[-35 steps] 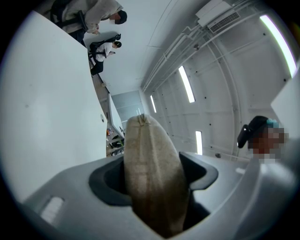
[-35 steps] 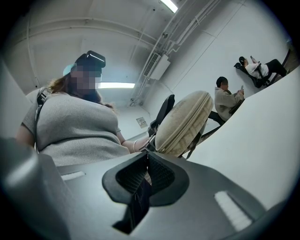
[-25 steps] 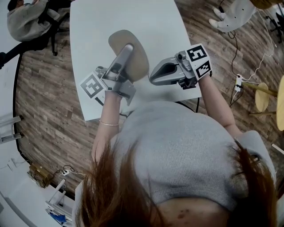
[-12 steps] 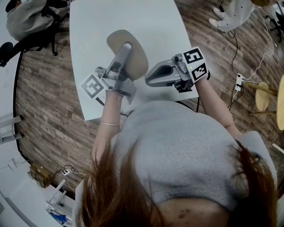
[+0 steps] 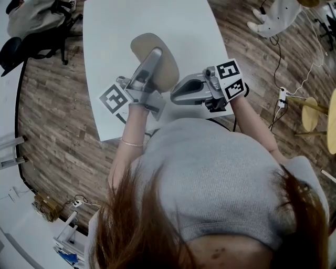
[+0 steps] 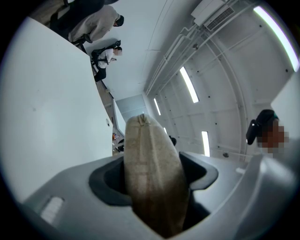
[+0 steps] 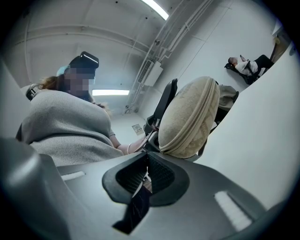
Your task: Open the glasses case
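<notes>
Beige fabric oval glasses case [image 5: 143,46] is up off the white counter [image 5: 110,26], clamped in the left gripper [image 5: 151,62]. The left fingers sit partway apart, pressing the case's two broad faces at its near end. The case's long axis runs along those fingers, away from the person.

The right gripper [image 5: 175,96] is just beside the case's near right edge and looks apart from it. Its fingers are pressed together with no case in them. A thin dark strip shows low between them; can't tell what it is.

In the right gripper view the case lies ahead and up-right, with the zip seam on its edge facing the fingers. I can't make out the zip pull. The right hand is free, so it likely works the zip, and nothing stands between. The seated person [image 5: 26,16] and wooden floor [image 5: 47,105] are well apart.
</notes>
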Available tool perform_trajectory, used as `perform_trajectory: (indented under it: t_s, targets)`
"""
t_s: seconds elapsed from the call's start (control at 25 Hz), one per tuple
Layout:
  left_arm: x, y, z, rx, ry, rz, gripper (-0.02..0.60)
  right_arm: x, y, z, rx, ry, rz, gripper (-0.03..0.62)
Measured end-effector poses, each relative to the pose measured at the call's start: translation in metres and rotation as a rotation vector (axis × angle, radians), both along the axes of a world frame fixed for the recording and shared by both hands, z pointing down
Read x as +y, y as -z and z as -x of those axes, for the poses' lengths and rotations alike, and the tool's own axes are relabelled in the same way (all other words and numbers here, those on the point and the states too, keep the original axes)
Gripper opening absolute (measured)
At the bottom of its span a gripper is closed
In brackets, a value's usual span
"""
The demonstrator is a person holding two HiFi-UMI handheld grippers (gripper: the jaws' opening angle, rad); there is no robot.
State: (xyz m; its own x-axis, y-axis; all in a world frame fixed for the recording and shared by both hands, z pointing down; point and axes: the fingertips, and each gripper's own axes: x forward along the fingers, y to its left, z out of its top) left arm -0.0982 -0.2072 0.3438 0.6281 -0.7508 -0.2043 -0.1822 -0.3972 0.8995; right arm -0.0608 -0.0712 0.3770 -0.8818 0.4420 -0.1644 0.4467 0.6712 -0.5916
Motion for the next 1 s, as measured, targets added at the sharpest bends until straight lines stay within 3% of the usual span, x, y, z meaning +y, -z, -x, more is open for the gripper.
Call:
perform_trajectory:
  t_s: [0.28,0.56,1.0]
  targets:
    - [-0.001,-0.005,-0.007,-0.021,-0.017,0.030,0.319,0.004,-0.001,0.004,0.038,-0.002,-0.022,0.009]
    - [0.004,0.015,-0.013,-0.032,-0.058,-0.092,0.319,0.007,0.004,0.006,0.080,-0.022,-0.100,0.009]
    - [0.006,0.029,-0.017,-0.103,-0.056,-0.170,0.319,0.008,0.007,0.013,0.104,-0.071,-0.128,0.009]
